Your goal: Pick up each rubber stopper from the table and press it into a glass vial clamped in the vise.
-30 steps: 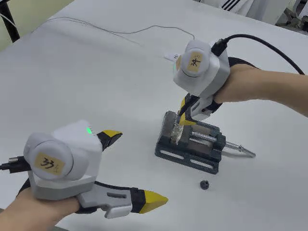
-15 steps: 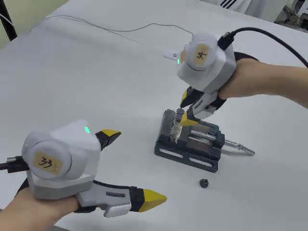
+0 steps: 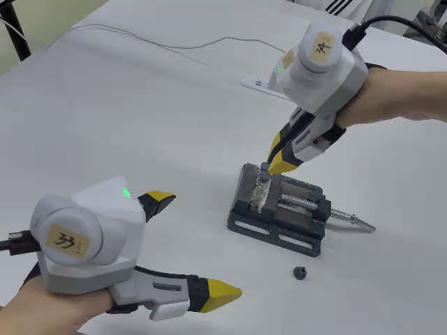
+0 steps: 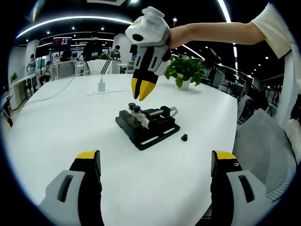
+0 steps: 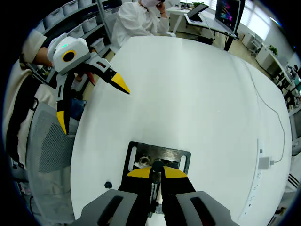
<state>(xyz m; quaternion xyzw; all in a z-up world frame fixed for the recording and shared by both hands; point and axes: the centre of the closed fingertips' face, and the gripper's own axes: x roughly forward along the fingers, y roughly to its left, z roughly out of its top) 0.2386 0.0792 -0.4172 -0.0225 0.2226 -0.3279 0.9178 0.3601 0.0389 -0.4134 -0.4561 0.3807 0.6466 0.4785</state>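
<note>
Head view first. The right tool (image 3: 279, 162) has its jaws pressed together with nothing between them. Its tips point down right at the top of the seated stopper (image 3: 264, 169), which sits in the vial (image 3: 261, 194) clamped in the vise (image 3: 279, 213). Can't tell if the tips are actually touching it. The piece the next move probably turns on is the loose stopper (image 3: 300, 272), lying on the table (image 3: 140, 105) just beside the vise on its near side, so it's down and back toward the person from those tips. The left tool (image 3: 191, 246) is spread wide and holding nothing, off to the left of the vise. Its lower tip looks no farther from the loose stopper than the right tool's tips are.

Left gripper view: its own jaws stand far apart at the bottom. The loose stopper (image 4: 184, 137) is ahead and a bit right of centre, just off the vise's right end — a pretty straight reach from here, I'd say.

Right gripper view: jaws together, and the seated stopper is peeking out just past the tips, dead ahead. The loose stopper (image 5: 108, 184) is off to the lower left of the vise in this view, so not on the tool's line at all — I reckon this tool would have to swing sideways and drop to get it.
</note>
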